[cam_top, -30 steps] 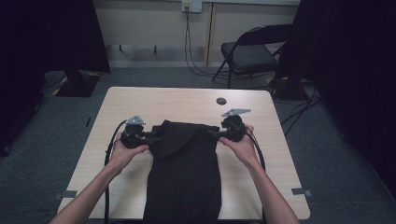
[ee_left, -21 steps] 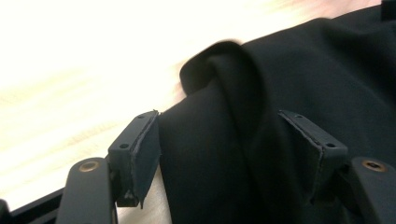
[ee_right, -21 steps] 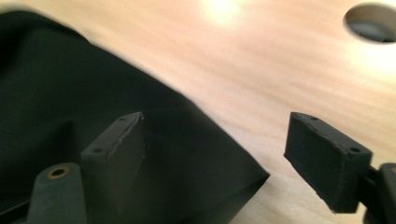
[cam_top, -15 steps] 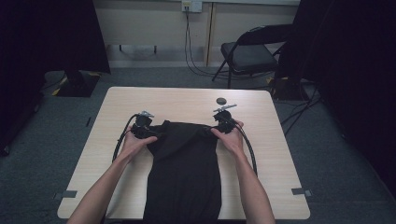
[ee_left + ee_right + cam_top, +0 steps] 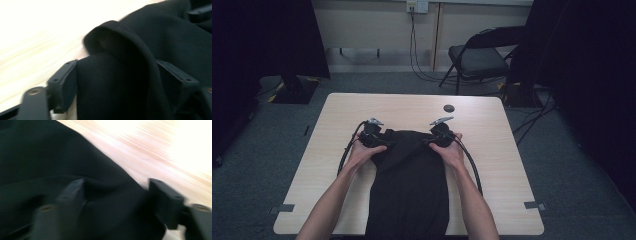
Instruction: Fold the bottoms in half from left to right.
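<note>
Both forearms reach forward, hands drawn closer together than a second ago. The left gripper (image 5: 382,138) has its jaws spread wide, a raised fold of the black garment (image 5: 409,185) loose between them. The right gripper (image 5: 432,138) has just been closing, cloth between its half-closed jaws; whether they pinch it is unclear.

Ahead of my grippers the wooden table (image 5: 362,107) lies bare to its far edge, save a small dark disc (image 5: 449,108) right of centre. Both flanks beside the black cloth (image 5: 409,185) are free.
</note>
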Demonstrator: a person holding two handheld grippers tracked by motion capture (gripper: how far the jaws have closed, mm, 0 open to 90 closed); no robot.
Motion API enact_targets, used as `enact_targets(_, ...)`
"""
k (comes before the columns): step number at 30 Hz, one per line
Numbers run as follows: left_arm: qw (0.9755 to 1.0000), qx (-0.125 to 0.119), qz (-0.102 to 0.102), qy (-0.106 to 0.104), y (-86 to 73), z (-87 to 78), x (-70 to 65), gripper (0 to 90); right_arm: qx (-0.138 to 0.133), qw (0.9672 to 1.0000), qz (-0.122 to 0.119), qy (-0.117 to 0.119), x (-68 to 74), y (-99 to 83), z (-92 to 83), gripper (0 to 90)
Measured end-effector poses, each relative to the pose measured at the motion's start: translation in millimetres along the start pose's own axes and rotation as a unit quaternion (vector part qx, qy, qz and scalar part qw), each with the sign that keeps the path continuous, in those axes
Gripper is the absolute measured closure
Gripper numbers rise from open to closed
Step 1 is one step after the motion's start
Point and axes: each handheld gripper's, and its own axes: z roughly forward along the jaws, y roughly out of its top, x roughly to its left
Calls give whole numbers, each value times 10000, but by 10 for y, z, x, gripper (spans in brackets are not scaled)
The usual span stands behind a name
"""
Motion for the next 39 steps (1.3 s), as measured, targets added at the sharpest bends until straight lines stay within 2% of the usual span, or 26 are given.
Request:
enact_targets(1,9992,70,391,38,10,-5,-67,338,-25,10000,-27,59,29,4,-1,596)
enact_targets(3,9995,19,268,-177,11,-13,-74,513,-72,9998,14,158,68,7,6,727)
enact_targets(4,9992,-19,145,-362,5,-11,-66,647,-90,9997,69,230,78,4,7,805)
enact_targets(6,9989,-76,16,-459,0,-4,-59,748,-125,9989,191,405,96,-4,14,851)
enact_targets(8,9981,-142,-112,-582,3,-20,-12,776,-187,9972,351,638,92,5,16,860)
enact_targets(9,9978,-187,-181,-615,14,-37,15,781,-252,9965,425,668,87,22,4,862)
enact_targets(11,9979,-295,-205,-538,76,-87,41,786,-375,9957,516,667,49,102,-43,864)
enact_targets(14,9980,-506,-129,-366,280,-211,53,788,-590,9952,538,559,-28,336,-184,865)
enact_targets(16,9969,-730,-126,-258,450,-329,56,789,-724,9953,440,464,-61,517,-319,865)
enact_targets(17,9959,-873,-128,-193,542,-403,68,789,-794,9956,380,330,-73,606,-393,866)
enact_targets(18,9959,-873,-128,-193,542,-403,68,789,-878,9951,361,274,-97,697,-473,866)
enact_targets(19,9938,-1103,-98,-120,738,-570,91,789,-969,9944,367,223,-126,786,-555,866)
enact_targets(20,9925,-1222,-64,-18,835,-660,93,790,-1079,9935,359,112,-150,874,-642,866)
enact_targets(21,9906,-1365,-62,14,926,-756,98,789,-1186,9923,344,69,-172,961,-731,866)
enact_targets(22,9906,-1365,-62,14,926,-756,98,789,-1309,9908,334,16,-190,1046,-820,866)
enact_targets(23,9879,-1550,88,57,1097,-919,73,789,-1422,9894,307,-24,-202,1130,-912,866)
enact_targets(25,9855,-1680,247,18,1205,-1047,24,789,-1580,9872,219,-53,-199,1266,-1071,865)
enact_targets(26,9855,-1680,247,18,1205,-1047,24,788,-1660,9859,190,-42,-189,1303,-1139,865)
enact_targets(28,9837,-1723,511,-10,1198,-1154,-75,789,-1747,9846,95,-28,-164,1317,-1231,865)
enact_targets(31,9832,-1679,717,-66,1077,-1229,-201,789,-1791,9838,54,71,-118,1215,-1297,865)
enact_targets(32,9832,-1679,717,-66,1077,-1229,-201,788,-1791,9838,54,71,-118,1215,-1297,865)
enact_targets(33,9823,-1602,960,-144,966,-1279,-314,788,-1782,9839,-44,163,-29,1107,-1337,864)
enact_targets(34,9820,-1561,1056,-154,903,-1301,-364,788,-1789,9835,-105,251,34,1047,-1366,864)
enact_targets(36,9818,-1479,1174,-187,776,-1336,-431,787,-1736,9837,-339,318,180,928,-1428,863)
enact_targets(38,9798,-1573,1199,-301,641,-1393,-480,787,-1739,9826,-466,448,323,793,-1486,861)
enact_targets(39,9797,-1547,1229,-325,572,-1421,-504,786,-1750,9822,-491,480,388,718,-1514,860)
